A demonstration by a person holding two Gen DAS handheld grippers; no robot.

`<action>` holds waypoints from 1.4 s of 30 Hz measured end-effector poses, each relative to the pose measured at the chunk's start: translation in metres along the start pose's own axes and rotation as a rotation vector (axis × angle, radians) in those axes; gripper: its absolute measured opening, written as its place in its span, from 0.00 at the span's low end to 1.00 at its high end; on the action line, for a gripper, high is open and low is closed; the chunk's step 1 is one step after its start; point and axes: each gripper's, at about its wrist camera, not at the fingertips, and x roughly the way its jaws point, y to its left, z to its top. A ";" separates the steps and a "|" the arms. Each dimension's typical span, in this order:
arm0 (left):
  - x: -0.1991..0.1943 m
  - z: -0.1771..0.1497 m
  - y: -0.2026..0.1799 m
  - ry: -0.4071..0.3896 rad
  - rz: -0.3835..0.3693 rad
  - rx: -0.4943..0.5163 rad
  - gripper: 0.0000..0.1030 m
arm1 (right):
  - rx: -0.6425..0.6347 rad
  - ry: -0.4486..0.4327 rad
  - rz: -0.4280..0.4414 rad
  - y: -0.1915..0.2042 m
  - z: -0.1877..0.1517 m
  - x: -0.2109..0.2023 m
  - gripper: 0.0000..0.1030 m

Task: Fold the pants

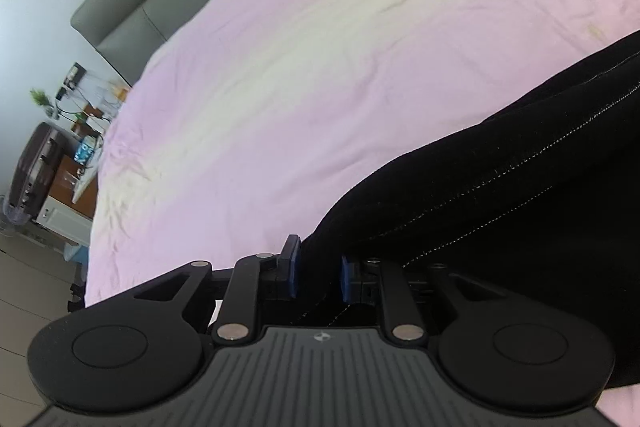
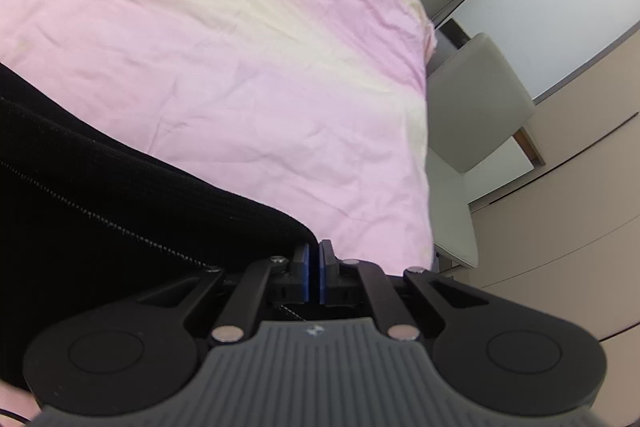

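Left wrist view only: a grey padded headboard [image 1: 132, 7] at upper left; a cluttered wooden side table [image 1: 80, 147] and a dark suitcase [image 1: 34, 167] at the left edge.
Right wrist view only: a grey upholstered bed-frame panel [image 2: 480, 99] at centre right; beige cabinet fronts [image 2: 580, 219] at right.
Both views: a pink and cream wrinkled bedsheet [image 1: 320, 67] fills the upper frame.
Task item: black fabric pants [image 1: 500, 195] with pale dotted seam stitching, lying on the bedsheet; lower right in the left view, lower left in the right view.
Left gripper [image 1: 318, 273]: blue pads narrowly apart, clamped on a bunch of pants fabric.
Right gripper [image 2: 315, 277]: pads nearly touching, pinching the pants edge.
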 end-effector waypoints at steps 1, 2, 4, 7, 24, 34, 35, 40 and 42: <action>0.012 0.002 -0.002 0.015 -0.009 0.002 0.24 | -0.008 0.014 0.001 0.008 0.005 0.016 0.00; 0.022 0.001 -0.004 0.024 -0.017 -0.001 0.25 | -0.013 0.024 0.001 0.014 0.009 0.028 0.00; 0.041 0.000 -0.005 0.039 -0.035 -0.017 0.29 | -0.019 0.045 0.002 0.024 0.012 0.048 0.00; 0.059 -0.007 -0.007 0.050 -0.063 -0.024 0.31 | -0.048 0.076 0.011 0.038 0.010 0.070 0.00; 0.015 0.006 0.012 0.004 -0.076 -0.188 0.23 | 0.043 0.025 -0.039 0.018 0.026 0.040 0.00; 0.043 0.012 0.005 0.028 -0.036 -0.144 0.73 | 0.006 0.066 -0.038 0.040 0.024 0.064 0.35; 0.039 0.012 0.014 0.015 -0.030 -0.172 0.79 | 0.007 0.056 -0.043 0.039 0.025 0.060 0.44; 0.008 0.004 0.053 -0.014 -0.037 -0.283 0.79 | 0.025 0.004 -0.003 0.040 0.027 0.022 0.56; -0.006 -0.007 0.061 -0.007 -0.047 -0.275 0.79 | 0.043 -0.010 0.058 0.045 0.026 0.002 0.58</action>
